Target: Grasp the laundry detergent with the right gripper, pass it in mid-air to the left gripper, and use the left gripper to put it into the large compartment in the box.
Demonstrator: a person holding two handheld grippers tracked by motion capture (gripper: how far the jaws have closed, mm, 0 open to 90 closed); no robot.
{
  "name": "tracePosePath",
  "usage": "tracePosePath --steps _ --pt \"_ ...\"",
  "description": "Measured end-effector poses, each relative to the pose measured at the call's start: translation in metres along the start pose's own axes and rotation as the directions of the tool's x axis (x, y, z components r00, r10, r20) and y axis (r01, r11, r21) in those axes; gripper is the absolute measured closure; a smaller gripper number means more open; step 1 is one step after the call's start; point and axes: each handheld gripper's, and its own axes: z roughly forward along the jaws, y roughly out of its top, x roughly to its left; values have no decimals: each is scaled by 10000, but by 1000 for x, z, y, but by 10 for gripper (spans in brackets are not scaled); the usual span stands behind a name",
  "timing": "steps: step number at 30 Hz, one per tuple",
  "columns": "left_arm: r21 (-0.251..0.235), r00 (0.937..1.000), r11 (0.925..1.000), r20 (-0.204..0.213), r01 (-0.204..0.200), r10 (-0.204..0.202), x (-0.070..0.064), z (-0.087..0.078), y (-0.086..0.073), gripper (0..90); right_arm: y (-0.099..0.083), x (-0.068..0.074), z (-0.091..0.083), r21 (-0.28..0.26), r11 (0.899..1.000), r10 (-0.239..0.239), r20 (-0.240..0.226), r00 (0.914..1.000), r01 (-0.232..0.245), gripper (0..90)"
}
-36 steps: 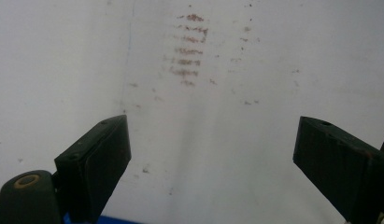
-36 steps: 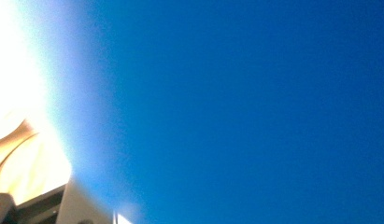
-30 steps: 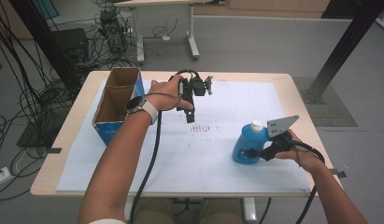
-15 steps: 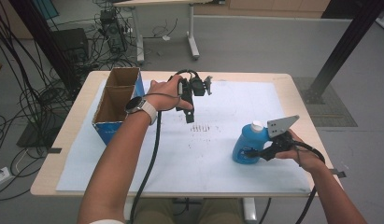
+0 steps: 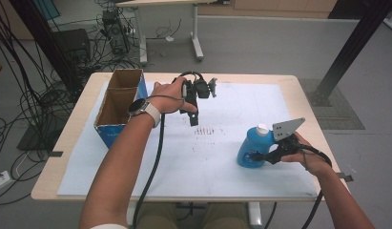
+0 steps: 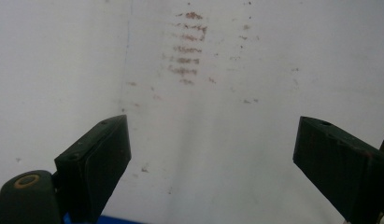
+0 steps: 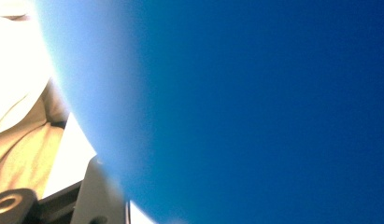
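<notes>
While the blue bottle (image 5: 252, 150) stands upright with its white cap (image 5: 263, 128) on top, it sits on the white sheet (image 5: 184, 167) at the right front part of the surface (image 5: 298, 90). Right gripper (image 5: 260, 156) is pressed against the bottle's lower side, with the right hand (image 5: 305, 152) behind it; in the right gripper view the blue wall of the bottle (image 7: 255, 107) is right up against the camera, blurred. One finger (image 7: 101, 196) shows at the bottom left of that view, touching the bottle; fingers appear closed on the bottle, though the second finger is hidden.

Left gripper (image 5: 193, 119) hangs over the middle of the sheet, well apart from the bottle, pointing down, held by the left hand (image 5: 167, 98). Its fingers (image 6: 94, 163) are spread wide with nothing between them. Faint brown smudges (image 6: 187, 49) mark the sheet just beyond them.

Open cardboard box (image 5: 118, 102) stands at the left edge of the surface, near the left wrist.
</notes>
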Motion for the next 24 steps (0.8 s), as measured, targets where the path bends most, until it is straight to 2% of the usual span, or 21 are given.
tracePosePath --steps 24 --pt "47 10000 10000 -43 -14 14 -2 -3 -1 115 0 -1 0 13 9998 174 -3 9998 -174 441"
